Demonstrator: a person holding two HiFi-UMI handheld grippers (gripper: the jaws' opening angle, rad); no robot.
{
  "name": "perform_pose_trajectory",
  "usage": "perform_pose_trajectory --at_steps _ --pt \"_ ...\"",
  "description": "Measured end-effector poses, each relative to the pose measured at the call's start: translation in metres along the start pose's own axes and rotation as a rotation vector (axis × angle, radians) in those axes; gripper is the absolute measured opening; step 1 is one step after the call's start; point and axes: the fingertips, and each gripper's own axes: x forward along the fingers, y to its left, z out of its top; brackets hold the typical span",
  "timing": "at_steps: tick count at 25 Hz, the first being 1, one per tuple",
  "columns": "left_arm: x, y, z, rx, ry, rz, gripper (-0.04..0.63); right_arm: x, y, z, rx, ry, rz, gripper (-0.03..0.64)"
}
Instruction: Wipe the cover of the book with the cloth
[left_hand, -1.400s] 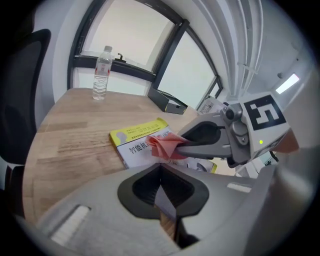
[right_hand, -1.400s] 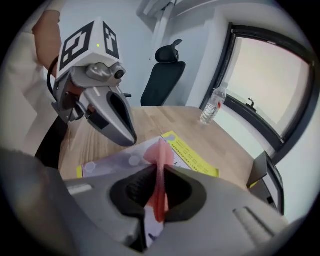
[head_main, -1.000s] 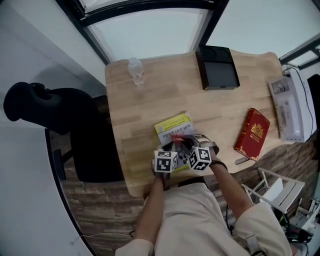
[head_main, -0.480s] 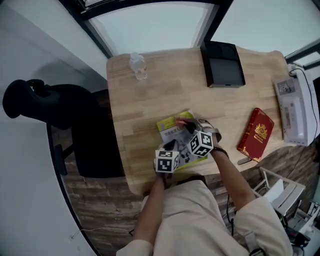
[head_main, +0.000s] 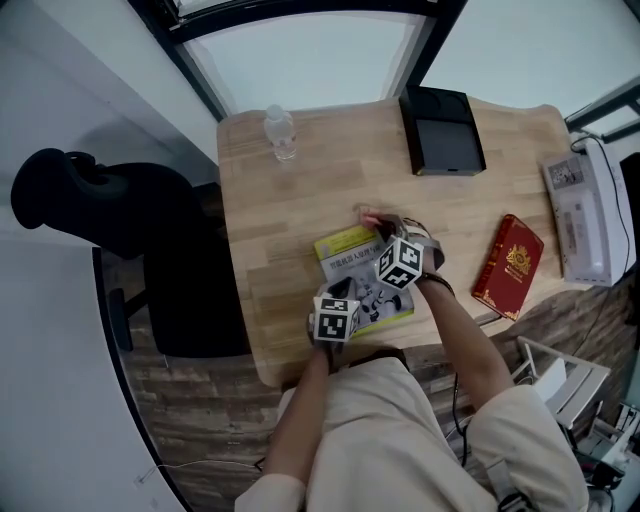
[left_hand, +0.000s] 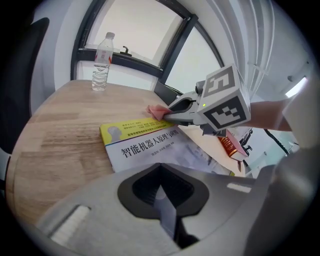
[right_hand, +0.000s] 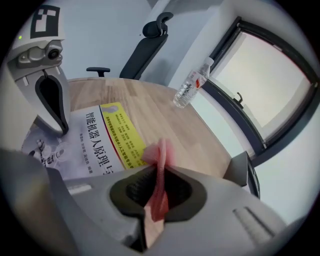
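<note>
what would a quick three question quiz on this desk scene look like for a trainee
1. Multiple choice: what is clamped between the jaws of the right gripper?
A) a sponge
B) a pink cloth
C) a pen

2. True or false: the left gripper has its jaws spread wide around the book.

3. Fill in the blank: the band along the book's far edge is coloured ____.

Key:
1. B.
2. False: the left gripper's jaws are together, with nothing between them.
3. Yellow.
</note>
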Motion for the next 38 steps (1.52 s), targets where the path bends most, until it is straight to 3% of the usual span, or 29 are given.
perform_pose_trajectory --at_steps 3,9,26,31,34,38 --pt "0.000 -0.001 -0.002 0.000 0.006 -0.009 0.006 -0.008 0.012 -0.006 0.010 0.000 -0.019 0.034" --pt "-0.005 0.000 -0.007 -0.002 0.009 -0.038 0.006 -0.037 0.055 -0.022 -0.121 0.008 0.028 0.033" --pt "-0.006 0.004 -0.007 0.029 0.016 -0.025 0.006 -0.117 0.163 -0.071 -0.138 0.017 0.209 0.032" --pt "-0.008 -0.003 -0.007 -0.029 0.001 -0.069 0.006 -0.137 0.178 -0.086 -0.129 0.050 0.256 0.033" --pt "-0.009 0.002 -0.006 -0.029 0.002 -0.072 0.006 -0.142 0.192 -0.086 -0.139 0.069 0.329 0.034" --pt "-0.009 -0.002 -0.007 -0.008 0.003 -0.076 0.006 -0.164 0.205 -0.081 -0.066 0.064 0.506 0.038"
